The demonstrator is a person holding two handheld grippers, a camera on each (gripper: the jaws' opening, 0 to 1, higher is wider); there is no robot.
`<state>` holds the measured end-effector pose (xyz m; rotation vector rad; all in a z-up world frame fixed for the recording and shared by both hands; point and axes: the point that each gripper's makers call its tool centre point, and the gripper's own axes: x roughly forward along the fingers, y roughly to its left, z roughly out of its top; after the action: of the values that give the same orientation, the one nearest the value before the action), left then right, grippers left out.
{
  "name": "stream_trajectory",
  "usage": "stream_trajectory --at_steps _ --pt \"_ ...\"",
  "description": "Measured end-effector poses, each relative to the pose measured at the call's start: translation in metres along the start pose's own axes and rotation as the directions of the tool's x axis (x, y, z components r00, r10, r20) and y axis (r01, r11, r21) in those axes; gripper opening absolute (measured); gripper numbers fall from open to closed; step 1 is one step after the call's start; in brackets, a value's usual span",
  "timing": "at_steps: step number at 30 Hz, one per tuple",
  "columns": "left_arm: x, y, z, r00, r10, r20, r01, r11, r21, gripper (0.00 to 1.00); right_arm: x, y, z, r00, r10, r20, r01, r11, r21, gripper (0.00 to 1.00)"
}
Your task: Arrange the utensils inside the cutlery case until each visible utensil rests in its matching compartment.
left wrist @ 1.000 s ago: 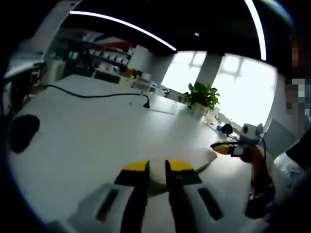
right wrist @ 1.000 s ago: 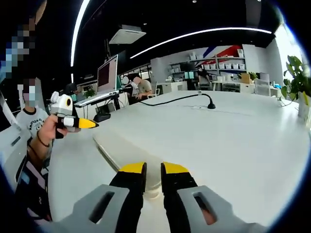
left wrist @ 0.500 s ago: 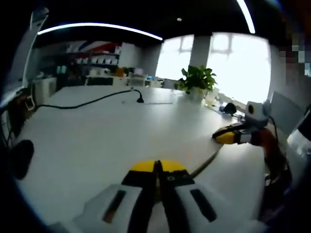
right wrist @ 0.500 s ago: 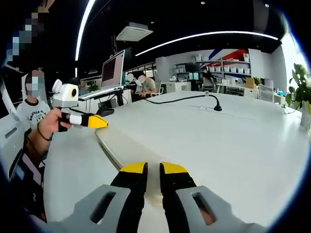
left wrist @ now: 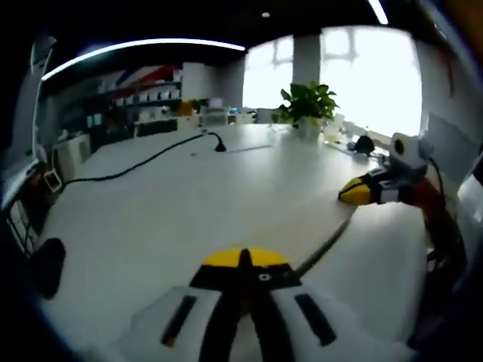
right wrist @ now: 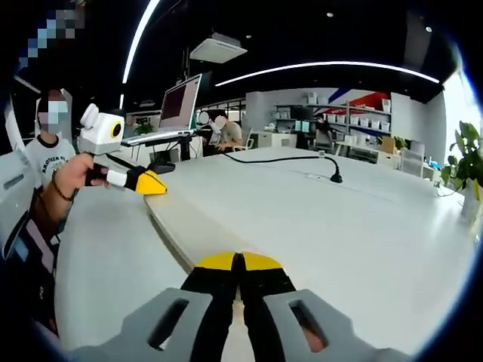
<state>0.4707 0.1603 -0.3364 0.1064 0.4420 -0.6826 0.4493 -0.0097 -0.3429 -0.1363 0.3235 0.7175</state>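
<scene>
Both hand-held grippers, left [left wrist: 243, 260] and right [right wrist: 238, 264], are held closed and empty above a white table [right wrist: 362, 226]. No cutlery case or utensils can be seen, so progress cannot be judged.

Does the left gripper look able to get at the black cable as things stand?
Probably yes: bare table lies between the left gripper and the cable, with nothing in the way. Its jaws are shut, though, so they must open first.

Smooth matt white table [left wrist: 166, 219]; glossy yellow plastic tool [right wrist: 238, 262] tips.
</scene>
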Motion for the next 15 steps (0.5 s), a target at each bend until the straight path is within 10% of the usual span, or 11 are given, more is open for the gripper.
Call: stream_trajectory --at_steps 2,15 --pt "-0.002 0.001 -0.012 0.998 0.013 -0.065 -0.013 1.000 0.001 0.00 0.001 0.000 0.000 1.000 0.003 0.000 -0.003 1.000 -0.029 0.00" --pt "-0.004 -0.008 0.002 0.998 0.000 0.068 -0.004 0.998 0.055 0.00 0.005 0.000 0.003 0.999 -0.001 0.046 0.002 1.000 -0.024 0.00"
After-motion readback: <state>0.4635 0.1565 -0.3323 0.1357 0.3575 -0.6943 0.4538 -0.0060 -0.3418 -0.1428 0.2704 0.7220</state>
